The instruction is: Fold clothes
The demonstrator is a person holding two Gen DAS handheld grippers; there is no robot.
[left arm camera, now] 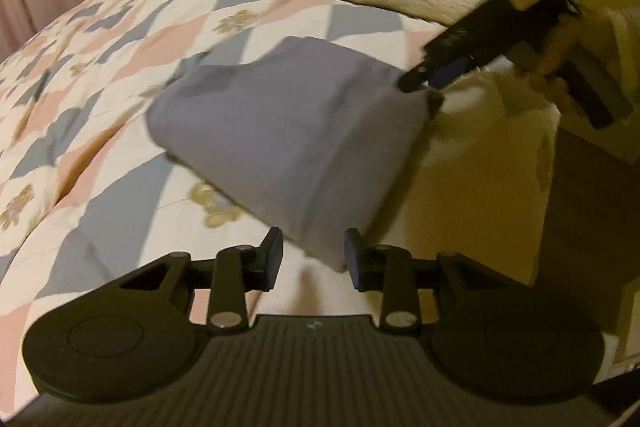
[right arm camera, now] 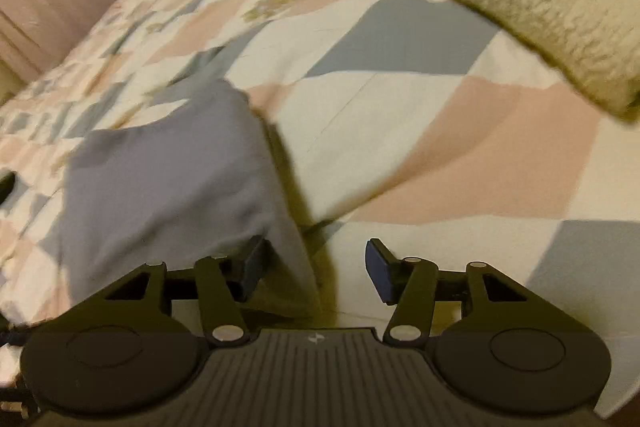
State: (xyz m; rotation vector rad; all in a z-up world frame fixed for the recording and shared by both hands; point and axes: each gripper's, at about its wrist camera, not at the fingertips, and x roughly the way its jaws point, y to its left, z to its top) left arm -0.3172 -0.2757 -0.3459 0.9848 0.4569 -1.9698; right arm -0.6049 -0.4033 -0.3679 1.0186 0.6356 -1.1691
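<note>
Your folded grey-blue cotton garment [left arm camera: 280,131] lies on the pink-and-grey checked quilted bed [left arm camera: 120,39], both your left tool [left arm camera: 313,255] and right tool [right arm camera: 316,269] open and seemingly empty, so next smooth or stack it.

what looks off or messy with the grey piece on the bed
Nothing looks damaged or spilled. The grey garment lies folded on the patchwork quilt, set at an angle to the quilt's edge, with one corner poking out between the open fingers of the left hand-held gripper. A cream fleece item lies apart, still unfolded as far as can be seen.
</note>
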